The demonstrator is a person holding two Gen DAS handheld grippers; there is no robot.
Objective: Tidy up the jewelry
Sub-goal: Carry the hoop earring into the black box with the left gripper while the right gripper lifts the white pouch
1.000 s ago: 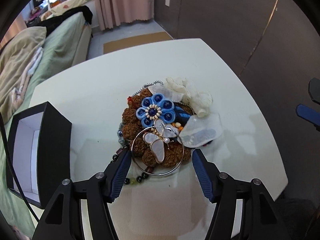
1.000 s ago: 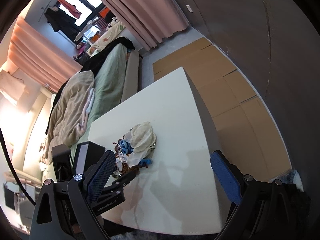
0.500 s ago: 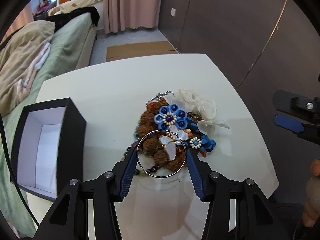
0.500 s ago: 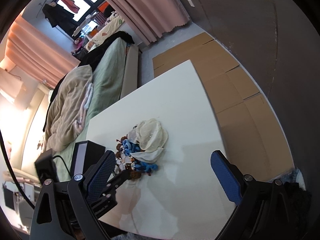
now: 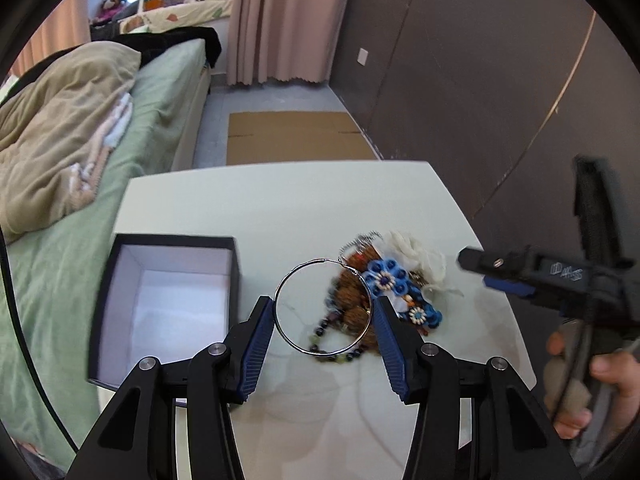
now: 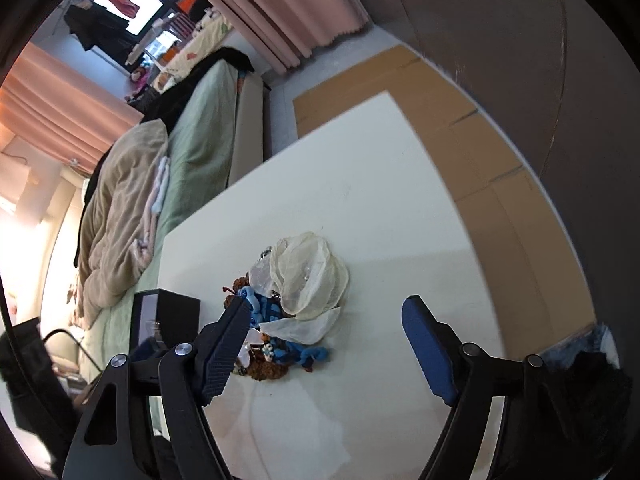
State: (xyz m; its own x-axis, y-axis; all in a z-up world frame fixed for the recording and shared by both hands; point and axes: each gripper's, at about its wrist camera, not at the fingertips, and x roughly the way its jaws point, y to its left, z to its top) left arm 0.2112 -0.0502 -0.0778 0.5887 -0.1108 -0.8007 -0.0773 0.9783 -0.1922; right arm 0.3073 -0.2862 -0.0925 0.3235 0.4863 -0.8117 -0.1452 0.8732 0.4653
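Note:
My left gripper [image 5: 324, 304] is shut on a thin silver hoop [image 5: 298, 269], its blue pads pressing the ring's two sides; the hoop hangs above the white table [image 5: 280, 200]. To its left stands an open black box [image 5: 236, 264] with a white inside. The jewelry pile [image 5: 384, 292] lies just right of the hoop: a blue flower piece [image 5: 386, 280], brown beads, a dark bead string [image 5: 332, 356] and cream gauze [image 5: 416, 256]. My right gripper [image 6: 328, 306] hovers above the pile [image 6: 280, 344], its jaws closing with nothing pressed between them.
A person's hand [image 5: 600, 384] holds the right gripper [image 5: 500, 276] at the table's right edge. A bed [image 5: 80, 160] with a green sheet runs along the left side. Flat cardboard [image 5: 296, 136] lies on the floor beyond the table. The black box [image 6: 168, 316] also shows at the right view's left.
The left gripper narrowed onto the hoop, then rose and shifted left toward the box with it, clear of the pile. The right gripper came closer to the pile and its jaws narrowed.

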